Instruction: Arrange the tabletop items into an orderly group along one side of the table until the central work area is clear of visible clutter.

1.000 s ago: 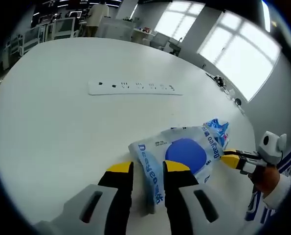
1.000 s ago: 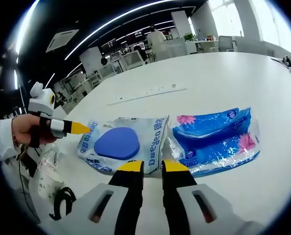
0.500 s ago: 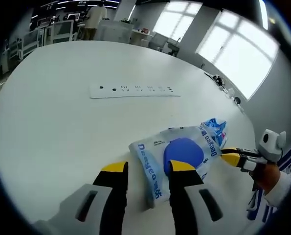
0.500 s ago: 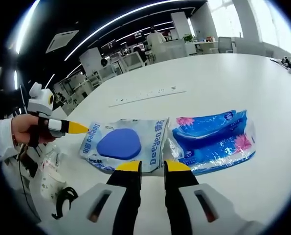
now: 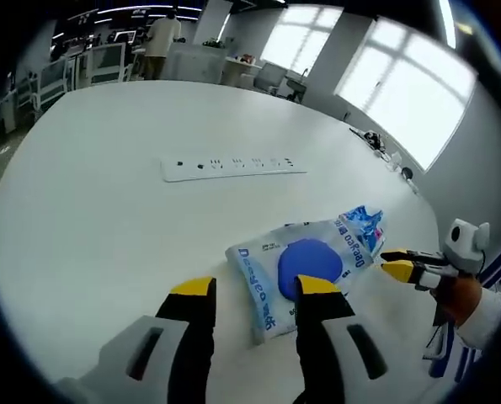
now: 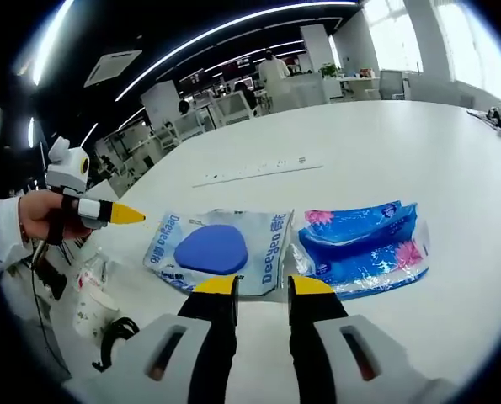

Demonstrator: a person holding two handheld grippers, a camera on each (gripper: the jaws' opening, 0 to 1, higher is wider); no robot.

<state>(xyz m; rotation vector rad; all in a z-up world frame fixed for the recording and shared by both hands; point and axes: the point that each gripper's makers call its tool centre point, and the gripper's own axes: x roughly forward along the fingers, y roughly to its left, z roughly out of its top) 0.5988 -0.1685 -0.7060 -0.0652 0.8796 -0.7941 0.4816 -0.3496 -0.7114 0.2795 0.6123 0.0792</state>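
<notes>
White tabletop carries the clutter: a clear packet with a blue round pad [image 6: 212, 250] lying flat, and just beside it, at its 3 o'clock in the right gripper view, a blue tissue pack [image 6: 364, 244] with pink flowers. The two look to be touching or nearly so along their facing edges. Well apart, toward 12 o'clock from the packet, a white power strip [image 5: 233, 167] lies alone across the middle of the table [image 5: 82, 210].

The left tongs [image 5: 246, 293] are spread, empty, with the packet's near edge lying between the yellow tips in the left gripper view; I cannot tell whether they are down at the table or above it. The right tongs [image 6: 262, 286] are also spread and empty, hanging just short of the seam between packet and tissue pack.

Judging by this, the step in hand is settling the two soft packs into a neat pair at this side of the table. The strip remains the stray piece in the central area. The next move would call for one pair of tongs to reach out toward 12 o'clock, close on the strip's thin edge, and draw it back beside the packs, sliding rather than lifting, since a long flat strip may pivot when pinched at one end.
</notes>
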